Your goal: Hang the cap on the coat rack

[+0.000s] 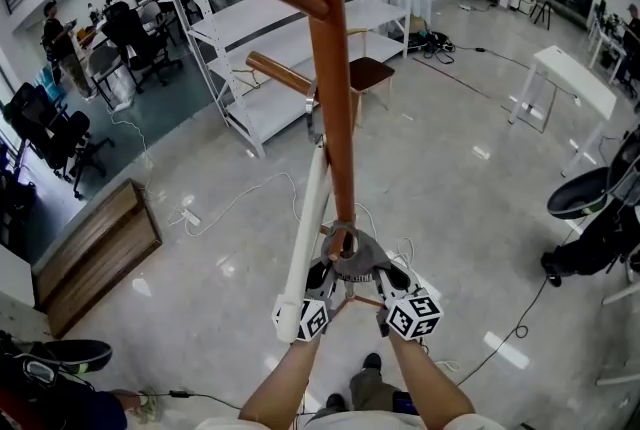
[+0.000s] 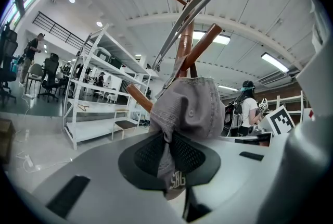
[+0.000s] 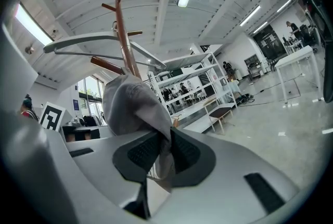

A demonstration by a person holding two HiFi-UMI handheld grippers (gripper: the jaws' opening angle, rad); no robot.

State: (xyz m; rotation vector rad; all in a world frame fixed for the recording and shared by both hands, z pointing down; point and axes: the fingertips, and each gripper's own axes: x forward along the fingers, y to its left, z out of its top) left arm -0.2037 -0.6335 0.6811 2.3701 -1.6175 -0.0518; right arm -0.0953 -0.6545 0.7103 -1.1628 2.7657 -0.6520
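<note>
White shelving (image 1: pixel 262 108) behind, left tongs (image 2: pixel 169 165) and right tongs (image 3: pixel 158 158) both pinch a grey cap (image 2: pixel 190 108) lettered "SBG".

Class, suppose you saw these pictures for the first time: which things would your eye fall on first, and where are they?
The tall brown coat rack runs down the middle of the head view, with two pegs jutting left. Low in that view, close by the pole, is a grey cap, pinched by both the left gripper and the right gripper. White shelving stands beyond the rack.
</note>
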